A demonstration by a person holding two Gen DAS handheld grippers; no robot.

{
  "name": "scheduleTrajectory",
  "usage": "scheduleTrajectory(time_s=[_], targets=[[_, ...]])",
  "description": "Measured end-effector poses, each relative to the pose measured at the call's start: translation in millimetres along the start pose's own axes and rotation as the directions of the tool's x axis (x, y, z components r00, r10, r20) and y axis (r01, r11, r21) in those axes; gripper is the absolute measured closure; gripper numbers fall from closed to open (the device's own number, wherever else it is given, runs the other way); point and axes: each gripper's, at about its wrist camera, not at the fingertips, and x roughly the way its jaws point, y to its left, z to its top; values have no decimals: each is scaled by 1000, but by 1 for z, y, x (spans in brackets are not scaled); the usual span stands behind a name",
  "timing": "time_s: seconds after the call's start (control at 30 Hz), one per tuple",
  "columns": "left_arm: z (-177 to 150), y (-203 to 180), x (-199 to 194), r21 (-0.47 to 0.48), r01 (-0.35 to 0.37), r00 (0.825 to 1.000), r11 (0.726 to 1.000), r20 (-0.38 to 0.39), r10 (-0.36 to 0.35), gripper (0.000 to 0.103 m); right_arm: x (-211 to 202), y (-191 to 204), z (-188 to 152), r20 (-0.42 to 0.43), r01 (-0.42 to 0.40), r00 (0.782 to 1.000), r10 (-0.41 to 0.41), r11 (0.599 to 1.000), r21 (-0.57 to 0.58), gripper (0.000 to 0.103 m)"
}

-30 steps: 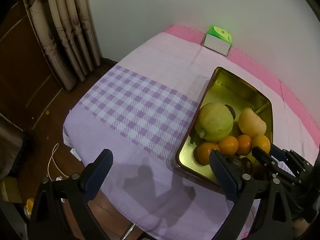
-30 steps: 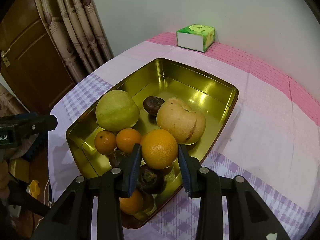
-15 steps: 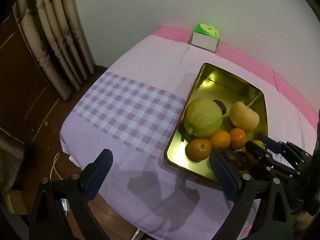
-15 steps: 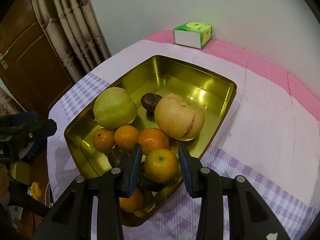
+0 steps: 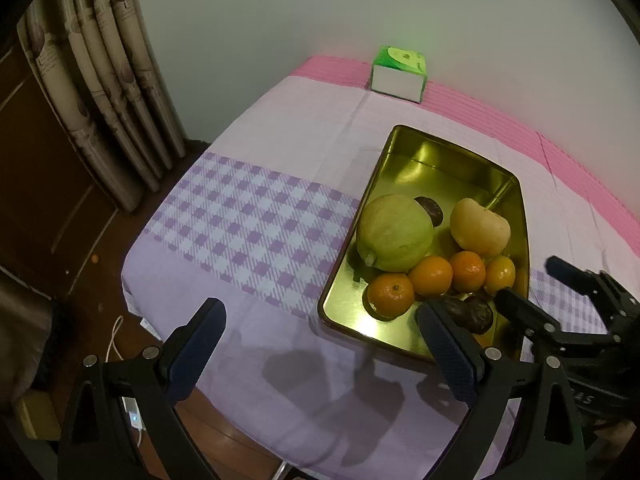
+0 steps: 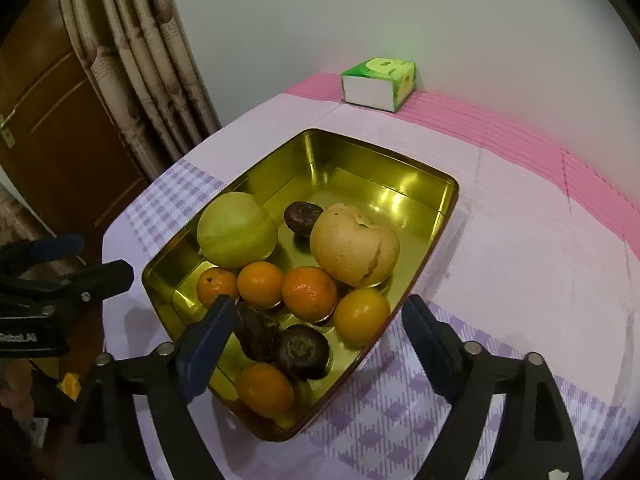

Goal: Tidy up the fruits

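Inside the gold tin, near end: released orange, lying free just ahead of the right gripper, whose jaws have just been opening, now apart and empty; left gripper also apart, farther off.

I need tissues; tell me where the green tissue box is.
The green tissue box sits at the table's far edge against the wall, on the pink stripe of the cloth, beyond the gold tray and apart from it; both wrist views show it.

Right gripper is hanging over the near end of the gold tin, its jaws having just been opening, nothing pinched. An orange is sitting loose below, touching another orange.
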Motion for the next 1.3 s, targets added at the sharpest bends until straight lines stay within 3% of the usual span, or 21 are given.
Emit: scheduleTrajectory(time_s=[0.07, 0.17, 0.37, 0.7, 1.3], targets=[[0, 0, 0, 1, 0, 1000, 1000, -1, 0, 6, -4, -2, -1, 0, 21, 1000, -21, 1000, 13, 7], [-1, -2, -2, 10, 0, 1000, 1000, -1, 0, 6, -11, -4, -2, -7, 60, 998, -60, 998, 18, 1], [-5, -12, -1, 36, -9, 1000, 999, -4, 9, 6, -16, -12, -10, -54, 155, 987, -153, 987, 30, 0], [-11, -27, -1, 75, -13, 1000, 997, -9, 14, 6, -26, -17, -31, -86, 178, 981, -173, 982, 58, 0], [-14, -30, -2, 79, -17, 1000, 997, -13, 18, 6, -31, -10, -39, -94, 183, 980, -176, 981, 62, 0]])
